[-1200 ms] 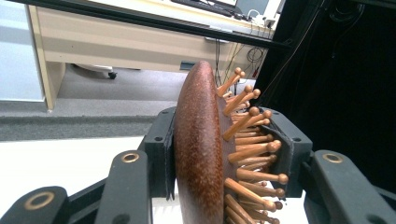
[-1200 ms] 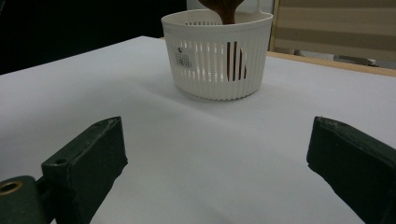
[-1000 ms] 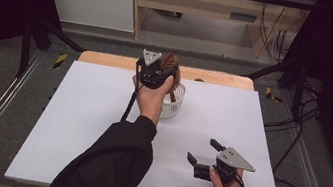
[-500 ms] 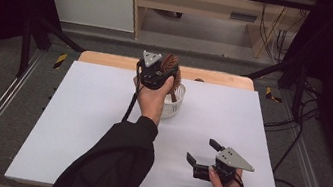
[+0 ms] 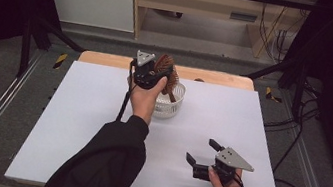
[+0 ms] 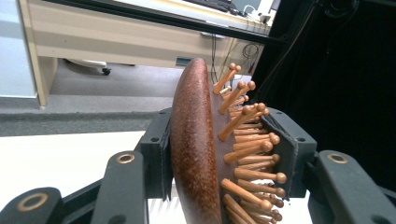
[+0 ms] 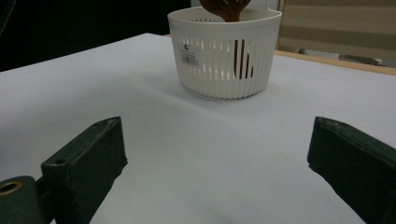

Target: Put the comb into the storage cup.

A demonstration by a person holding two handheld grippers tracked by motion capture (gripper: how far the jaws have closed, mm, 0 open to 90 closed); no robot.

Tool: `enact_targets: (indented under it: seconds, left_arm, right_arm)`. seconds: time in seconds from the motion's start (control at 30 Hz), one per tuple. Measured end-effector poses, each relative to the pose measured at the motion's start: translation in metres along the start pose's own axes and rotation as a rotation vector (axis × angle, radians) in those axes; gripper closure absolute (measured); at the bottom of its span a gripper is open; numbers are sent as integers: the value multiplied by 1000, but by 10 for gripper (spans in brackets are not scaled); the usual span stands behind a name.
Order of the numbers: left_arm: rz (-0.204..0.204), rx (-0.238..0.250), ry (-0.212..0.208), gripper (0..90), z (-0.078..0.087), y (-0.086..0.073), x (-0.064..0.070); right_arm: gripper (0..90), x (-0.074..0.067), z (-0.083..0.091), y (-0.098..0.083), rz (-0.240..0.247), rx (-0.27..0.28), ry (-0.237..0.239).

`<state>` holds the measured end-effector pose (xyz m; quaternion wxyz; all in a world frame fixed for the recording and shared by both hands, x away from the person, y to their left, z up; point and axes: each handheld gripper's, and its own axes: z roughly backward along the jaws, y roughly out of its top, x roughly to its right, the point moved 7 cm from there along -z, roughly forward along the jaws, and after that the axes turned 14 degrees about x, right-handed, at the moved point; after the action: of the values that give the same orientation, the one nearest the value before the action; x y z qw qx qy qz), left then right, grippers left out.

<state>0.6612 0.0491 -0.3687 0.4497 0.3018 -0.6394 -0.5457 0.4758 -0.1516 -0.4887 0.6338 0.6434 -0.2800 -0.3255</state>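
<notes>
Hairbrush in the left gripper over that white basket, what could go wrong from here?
1. The left gripper clamps the wooden hairbrush across its pins, and its jaws have just been opening: it could slip.
2. The handle stands inside the white basket, which looks light and might tip if the brush leans on its wall.

Brush (image 6: 194, 154): polished reddish-brown wood, glossy back; pins of paler wood, smooth, round-tipped.
Basket (image 7: 224, 56): white plastic, slotted wall, slight sheen; paper label.
Left gripper (image 6: 219, 154): matt black plastic, brass-coloured inserts, dark rubbery pads.
Right gripper (image 7: 215, 163): same matt black; grey metal plate on top.
Table (image 5: 73, 124): white, matt, smooth; wood edge at back.
</notes>
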Motion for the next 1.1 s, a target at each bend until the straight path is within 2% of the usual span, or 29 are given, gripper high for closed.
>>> enact_targets:
  seconds: [0.1, 0.53, 0.77, 0.87, 1.1]
  left_arm:
    - [23, -1, -9, 482, 2, 0, -5]
    - [36, -25, -21, 461, 6, -4, -24]
    - [79, -24, -7, 457, 9, -7, -36]
    - [103, -23, -13, 460, 9, -8, -39]
    - [117, -23, -5, 455, 12, -10, -47]
  right_arm:
    - [46, 0, 0, 0, -1, 0, 0]
    - [44, 0, -1, 0, -3, 5, 4]
    - [44, 0, -1, 0, -4, 5, 4]
    - [44, 0, 0, 0, -1, 4, 4]
    - [43, 0, -1, 0, 1, 2, 5]
